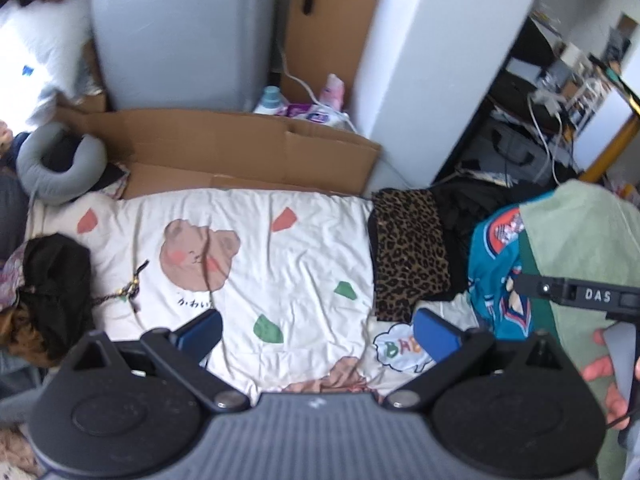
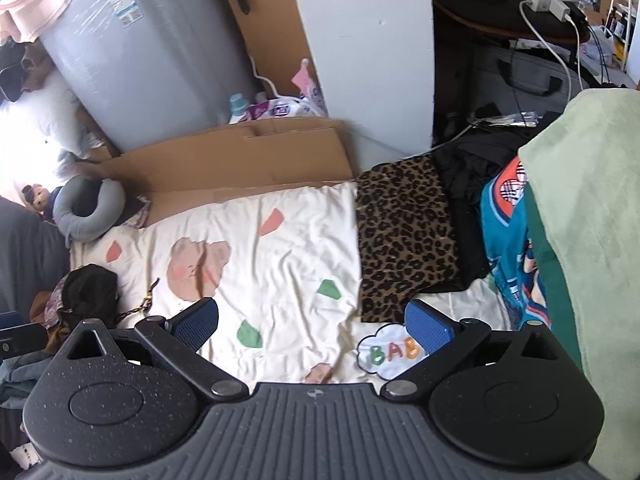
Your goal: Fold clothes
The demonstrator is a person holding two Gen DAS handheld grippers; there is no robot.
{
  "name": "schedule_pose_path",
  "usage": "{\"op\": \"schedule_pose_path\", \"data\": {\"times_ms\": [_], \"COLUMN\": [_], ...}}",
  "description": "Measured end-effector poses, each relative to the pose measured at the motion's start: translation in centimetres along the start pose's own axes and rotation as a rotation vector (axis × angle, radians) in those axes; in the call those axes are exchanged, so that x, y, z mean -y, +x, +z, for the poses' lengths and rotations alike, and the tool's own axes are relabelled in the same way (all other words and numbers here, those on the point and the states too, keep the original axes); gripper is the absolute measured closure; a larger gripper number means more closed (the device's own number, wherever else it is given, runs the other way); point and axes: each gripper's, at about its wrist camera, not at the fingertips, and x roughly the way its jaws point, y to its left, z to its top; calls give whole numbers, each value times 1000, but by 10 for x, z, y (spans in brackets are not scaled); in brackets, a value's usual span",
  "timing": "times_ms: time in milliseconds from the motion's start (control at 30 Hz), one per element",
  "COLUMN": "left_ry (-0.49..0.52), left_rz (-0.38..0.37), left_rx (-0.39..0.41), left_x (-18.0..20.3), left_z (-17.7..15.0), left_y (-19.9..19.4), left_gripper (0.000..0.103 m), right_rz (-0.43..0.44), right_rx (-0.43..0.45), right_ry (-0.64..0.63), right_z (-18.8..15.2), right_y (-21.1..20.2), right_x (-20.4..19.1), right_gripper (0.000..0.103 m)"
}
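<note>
Both hand-held grippers, left (image 1: 318, 330) and right (image 2: 316, 322), wide open (nothing held) above the cream bear-print blanket (image 1: 288, 256).

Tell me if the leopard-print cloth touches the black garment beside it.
Touching. The right wrist view shows the leopard-print cloth lying against the black garment, no gap between them.

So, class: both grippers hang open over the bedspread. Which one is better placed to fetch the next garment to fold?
Probably the right gripper: the leopard-print garment and teal printed garment lie on its side. The left gripper sits further left.
</note>
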Motion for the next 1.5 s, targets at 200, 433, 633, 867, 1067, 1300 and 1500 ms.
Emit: {"op": "schedule_pose_path", "data": {"times_ms": [200,433,633,867,1067,1300,1500], "left_ry": [-15,-56,-89,-140,-180,-243,-294], "left_rz": [23,56,75,118,147,203,251], "left_rx": [11,36,52,91,114,118,121], "left_x": [-19,-40,-56,-68,-72,-87,-100], "left_z": [-15,-36,-54,-70,-84,-100,-112], "left_y": [-12,-24,-33,-50,-57,-52,-55], "left_gripper": [1,1,1,1,1,1,1], "right_rz": [11,19,35,57,74,92,96], "right_rx": [-1,-4,-12,-16,-21,-36,-61], "right_ry": [-29,-69,-120,-172,-180,-194,-200], "right_z": [-10,-24,-37,-50,-59,-67,-74], "right_y": [-6,-11,-12,-14,-13,-15,-15], "right_x": [-16,-32,-51,-72,-81,-84,-88], "right_gripper": [1,1,1,1,1,1,1]}}
